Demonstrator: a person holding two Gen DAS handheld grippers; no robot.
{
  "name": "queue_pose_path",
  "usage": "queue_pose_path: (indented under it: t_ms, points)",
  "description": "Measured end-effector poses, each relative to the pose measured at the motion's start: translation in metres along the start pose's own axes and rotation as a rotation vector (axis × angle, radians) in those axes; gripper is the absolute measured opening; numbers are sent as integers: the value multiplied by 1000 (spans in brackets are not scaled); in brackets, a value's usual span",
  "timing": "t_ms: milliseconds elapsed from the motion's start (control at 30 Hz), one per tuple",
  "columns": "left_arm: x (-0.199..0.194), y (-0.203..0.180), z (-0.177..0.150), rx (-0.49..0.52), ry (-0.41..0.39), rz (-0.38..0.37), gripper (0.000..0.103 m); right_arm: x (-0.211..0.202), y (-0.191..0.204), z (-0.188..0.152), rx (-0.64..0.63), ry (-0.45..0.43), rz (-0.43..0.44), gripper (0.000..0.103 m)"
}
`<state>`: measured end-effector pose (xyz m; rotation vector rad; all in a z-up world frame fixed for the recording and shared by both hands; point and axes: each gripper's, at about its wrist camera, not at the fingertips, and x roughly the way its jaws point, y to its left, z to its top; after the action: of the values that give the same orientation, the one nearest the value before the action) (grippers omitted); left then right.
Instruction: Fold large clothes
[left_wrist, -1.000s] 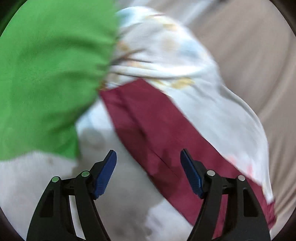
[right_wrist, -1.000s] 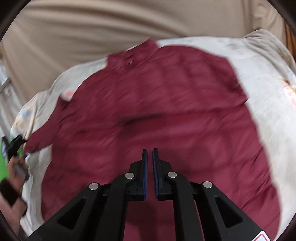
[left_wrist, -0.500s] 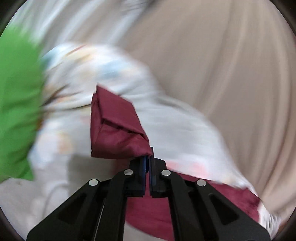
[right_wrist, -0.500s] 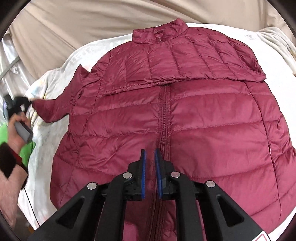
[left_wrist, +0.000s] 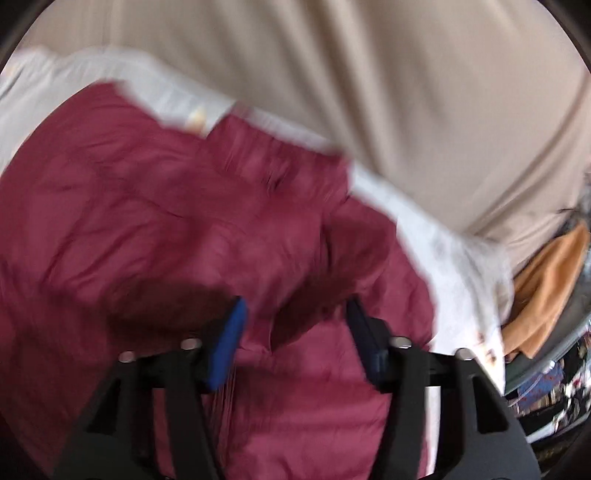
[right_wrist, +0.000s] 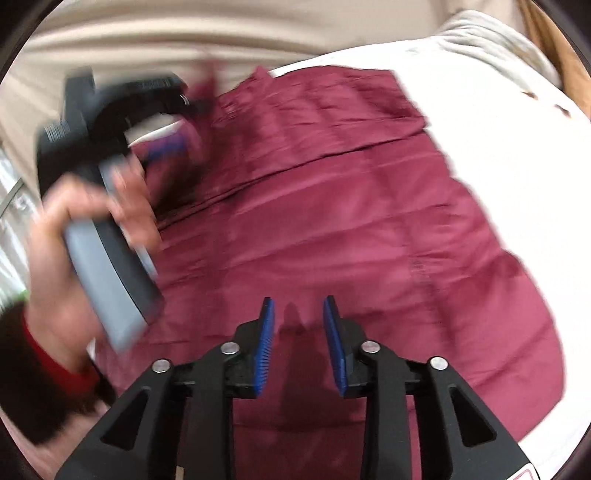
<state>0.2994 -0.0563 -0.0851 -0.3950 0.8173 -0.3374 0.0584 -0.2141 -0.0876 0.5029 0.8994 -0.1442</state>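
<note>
A maroon quilted jacket (right_wrist: 351, 221) lies spread, front up, on a white sheet (right_wrist: 517, 155). My right gripper (right_wrist: 298, 325) hovers low over the jacket's lower front. Its jaws are opening and only flat fabric shows under the gap. A hand (right_wrist: 70, 236) holds my left gripper (right_wrist: 166, 144) above the jacket's left shoulder, badly blurred. In the left wrist view the left gripper (left_wrist: 295, 328) stands over rumpled maroon fabric (left_wrist: 184, 229). Its jaws are opening too and the blue pads (left_wrist: 229, 339) press on nothing.
Beige draped cloth (left_wrist: 406, 92) hangs behind the bed. An orange cloth (left_wrist: 546, 291) and dark clutter (left_wrist: 546, 391) lie off the sheet's right edge. White sheet (left_wrist: 454, 280) shows bare to the jacket's right.
The left gripper shut on the maroon sleeve, swept it right over the jacket body and let go. The right gripper went from shut to open. The green cloth left the left view.
</note>
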Motion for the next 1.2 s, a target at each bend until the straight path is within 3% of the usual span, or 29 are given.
queue_pose_path:
  t_ms: [100, 133, 233, 300, 400, 567, 600, 633, 700, 733, 767, 900, 967, 1033, 1100, 1133, 1200]
  points:
    - [-8, 23, -10, -63, 24, -9, 66, -7, -21, 8, 13, -33, -31, 50]
    - [-18, 30, -7, -83, 10, -1, 72, -8, -26, 15, 16, -45, -37, 51]
    - [-60, 71, -1, -154, -66, 42, 78, -6, -30, 45, 26, -79, -14, 57]
    - [-77, 104, 14, -209, -106, 94, 81, 0, -24, 67, 15, -95, -2, 67]
    - [-90, 154, 29, -304, -119, 156, 81, 26, -11, 106, 5, -101, 25, 71]
    - [-86, 216, 37, -483, -100, 147, 79, 94, 8, 145, 19, -38, 30, 72]
    - [-83, 224, 36, -507, -90, 129, 77, 110, 10, 147, 42, -11, 37, 69]
    - [-81, 228, 36, -521, -84, 117, 68, 121, 12, 149, 65, 13, 44, 62]
    - [-76, 225, 38, -503, -83, 96, 47, 133, 23, 151, 75, 38, 58, 5]
    - [-76, 220, 42, -478, -87, 90, 28, 132, 32, 155, 54, 42, 67, 5]
    - [-78, 214, 48, -448, -93, 84, 19, 118, 45, 162, 25, -16, 95, 4]
    - [-77, 198, 55, -361, -121, 107, 9, 31, 85, 192, -109, -321, 241, 3]
    - [-69, 195, 51, -334, -98, 121, 8, 16, 84, 199, -122, -393, 216, 3]
    - [-49, 195, 41, -328, -51, 162, 6, 50, 62, 199, -108, -314, 84, 3]
    - [-33, 198, 30, -327, -14, 190, 6, 109, 29, 189, -51, -143, -31, 3]
    - [-28, 199, 25, -320, -13, 191, 6, 132, 13, 179, -11, -78, -65, 3]
    - [-26, 195, 21, -265, -36, 216, 6, 144, -6, 168, 30, -65, -44, 2]
